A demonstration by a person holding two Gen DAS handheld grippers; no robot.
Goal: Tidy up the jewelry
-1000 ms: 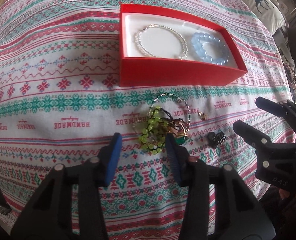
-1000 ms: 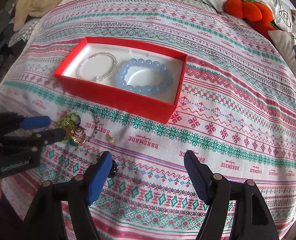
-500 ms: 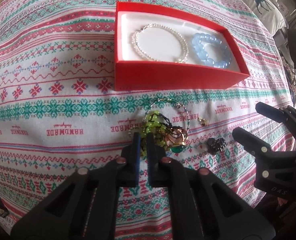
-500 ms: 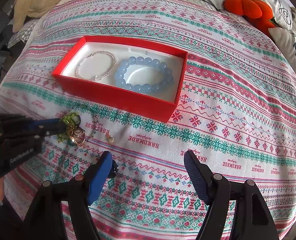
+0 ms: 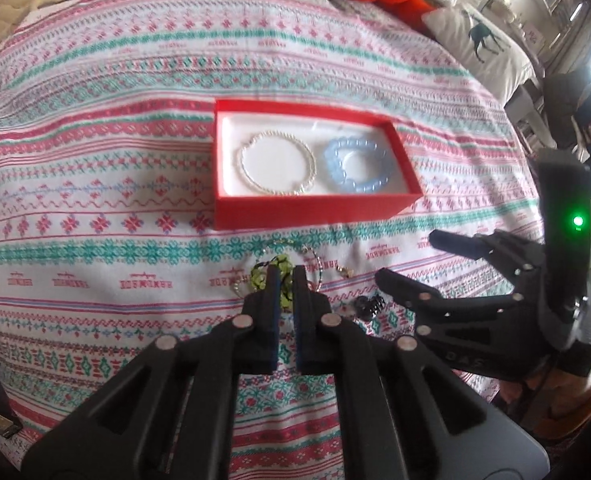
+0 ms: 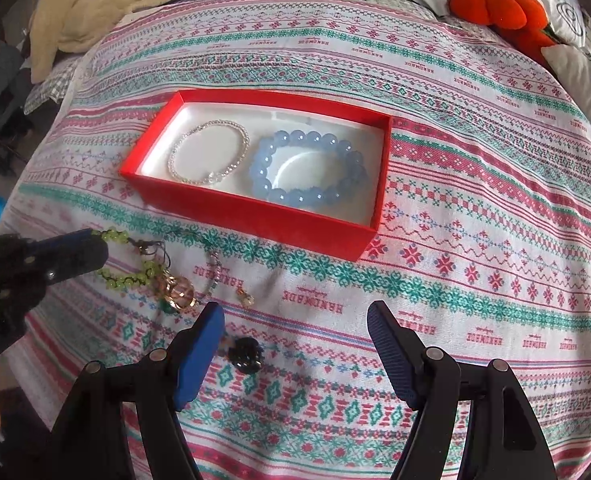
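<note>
Left wrist view: the left gripper (image 5: pixel 286 278) is clamped narrow on a strand of the green beaded bracelet (image 5: pixel 282 261), whose beads show between and just past its fingertips. Beyond the fingertips, farther out on the bed's patterned red, green and white cloth (image 5: pixel 95 184), lies the open red rectangular box (image 5: pixel 315 208) with a white lining. Inside it, a thin pearly bead bracelet (image 5: pixel 276 168) lies to the left of a chunky pale blue bead bracelet (image 5: pixel 358 168). To the right of the fingertips a small gold charm (image 5: pixel 345 271) and a small black hair claw (image 5: pixel 369 305) lie on the cloth, with the right gripper (image 5: pixel 407 258) just beyond the claw.

Right wrist view: the right gripper (image 6: pixel 295 320) has its blue pads wide apart, holding nothing, above the cloth. The black hair claw (image 6: pixel 246 354) lies just inside its left finger. To the left, the left gripper (image 6: pixel 95 244) pinches the green bracelet (image 6: pixel 133 276), which hangs together with a gold wire pendant (image 6: pixel 179 292) and a thin grey beaded chain (image 6: pixel 214 270). The red box (image 6: pixel 255 216) lies ahead, well apart.
</note>
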